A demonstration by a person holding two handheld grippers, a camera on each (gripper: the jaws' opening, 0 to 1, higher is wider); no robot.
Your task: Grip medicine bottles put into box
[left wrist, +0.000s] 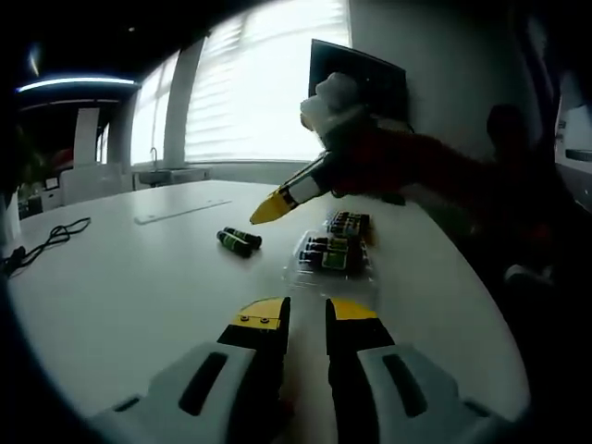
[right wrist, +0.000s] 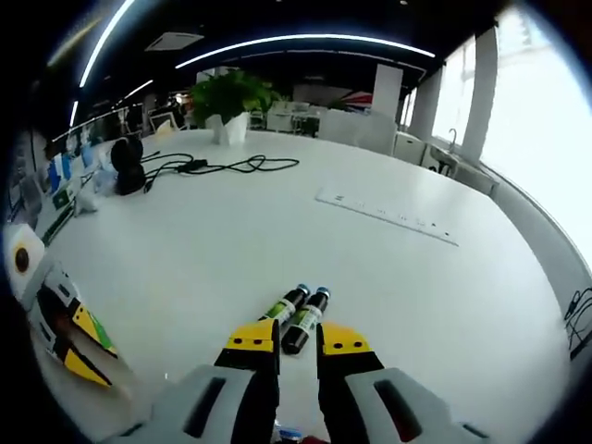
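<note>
Two small dark medicine bottles with green labels lie side by side on the white table, just ahead of my right gripper. Its jaws stand open, and the nearer bottle's base reaches the gap between the tips. In the left gripper view the same bottles lie left of a clear plastic box that holds several bottles. The right gripper hangs over them, held by a gloved hand. My left gripper hovers open over the table with nothing between its jaws, and also enters the right gripper view.
A black cable lies at the table's left edge and a flat white strip farther back. Across the table are more cables, a potted plant, a long white strip and small items along the left edge.
</note>
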